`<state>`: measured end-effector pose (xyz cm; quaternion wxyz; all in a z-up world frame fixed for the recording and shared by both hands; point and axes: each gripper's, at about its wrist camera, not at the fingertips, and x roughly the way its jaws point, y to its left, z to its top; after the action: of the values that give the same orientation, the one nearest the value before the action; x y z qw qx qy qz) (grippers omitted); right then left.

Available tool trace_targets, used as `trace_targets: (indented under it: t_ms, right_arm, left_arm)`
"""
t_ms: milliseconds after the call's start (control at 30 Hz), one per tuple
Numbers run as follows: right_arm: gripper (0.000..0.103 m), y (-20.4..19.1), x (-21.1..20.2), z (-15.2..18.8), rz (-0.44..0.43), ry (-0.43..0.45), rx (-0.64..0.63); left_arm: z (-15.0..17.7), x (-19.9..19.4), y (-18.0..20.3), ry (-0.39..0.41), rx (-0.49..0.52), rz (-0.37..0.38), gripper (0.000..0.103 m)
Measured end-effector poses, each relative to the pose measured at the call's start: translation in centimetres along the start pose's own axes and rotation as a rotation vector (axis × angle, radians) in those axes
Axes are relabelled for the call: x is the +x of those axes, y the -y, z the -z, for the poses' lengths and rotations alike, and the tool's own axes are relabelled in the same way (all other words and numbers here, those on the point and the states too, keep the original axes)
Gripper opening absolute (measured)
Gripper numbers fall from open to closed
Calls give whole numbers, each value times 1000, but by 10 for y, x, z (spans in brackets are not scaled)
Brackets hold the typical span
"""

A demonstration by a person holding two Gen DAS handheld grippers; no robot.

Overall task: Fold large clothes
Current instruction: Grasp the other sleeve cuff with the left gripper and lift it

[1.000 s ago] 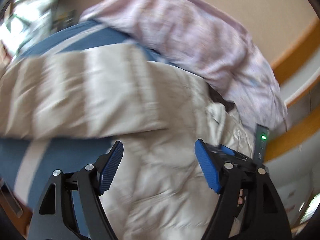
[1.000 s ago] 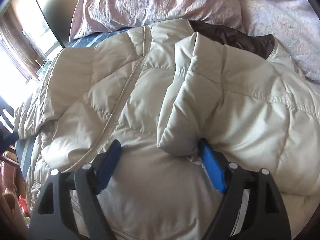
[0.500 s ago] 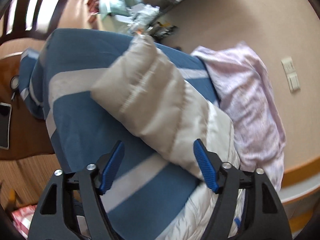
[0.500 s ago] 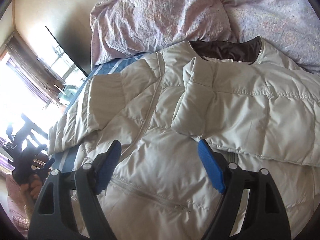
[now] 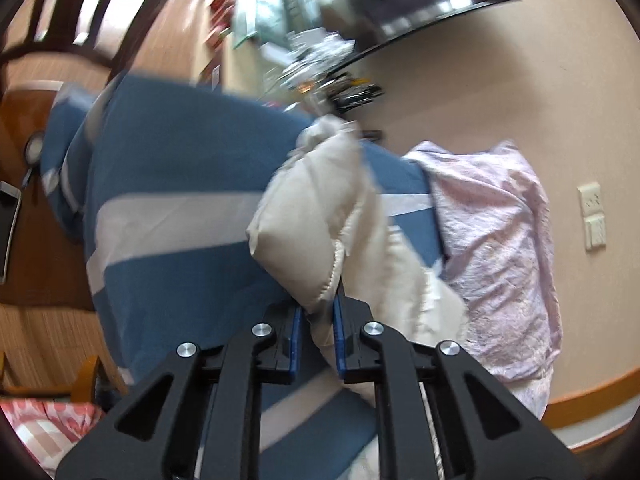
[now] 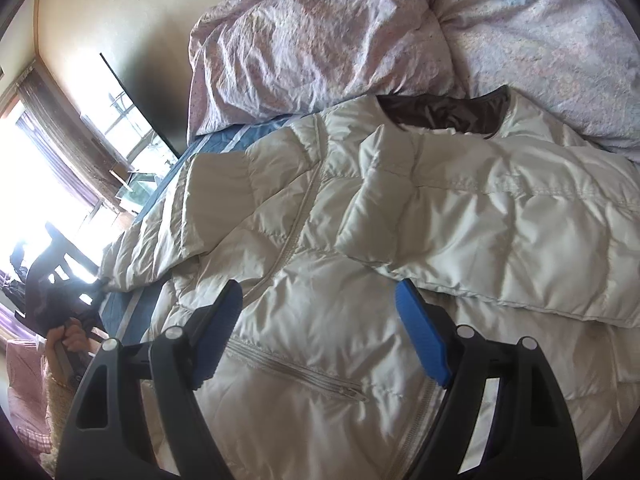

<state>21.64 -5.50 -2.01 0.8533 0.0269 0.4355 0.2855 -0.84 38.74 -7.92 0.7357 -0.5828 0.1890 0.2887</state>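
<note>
Your left gripper (image 5: pixel 316 326) pinches a sleeve (image 5: pixel 304 232) of the cream puffer jacket (image 6: pixel 400 264) lying on the blue striped bedspread (image 5: pixel 172 208), while your right gripper (image 6: pixel 320 332) hovers spread wide above the jacket's front.

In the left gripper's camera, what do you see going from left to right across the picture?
Phone → blue striped blanket → puffy cream sleeve pinched by the left gripper → pink pillow → wall switches.
</note>
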Motion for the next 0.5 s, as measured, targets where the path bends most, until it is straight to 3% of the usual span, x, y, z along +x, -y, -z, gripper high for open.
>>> trace_targets:
  t_ms: [233, 333, 500]
  right_arm:
    - [79, 25, -33, -3, 3, 91, 35]
    - [79, 36, -45, -4, 13, 128, 50]
    - [79, 58, -61, -6, 31, 169, 94]
  left_arm:
    - [12, -31, 100, 37, 224, 170, 10]
    - [33, -39, 150, 9, 328, 266, 10]
    - [96, -39, 228, -95, 507, 416, 10]
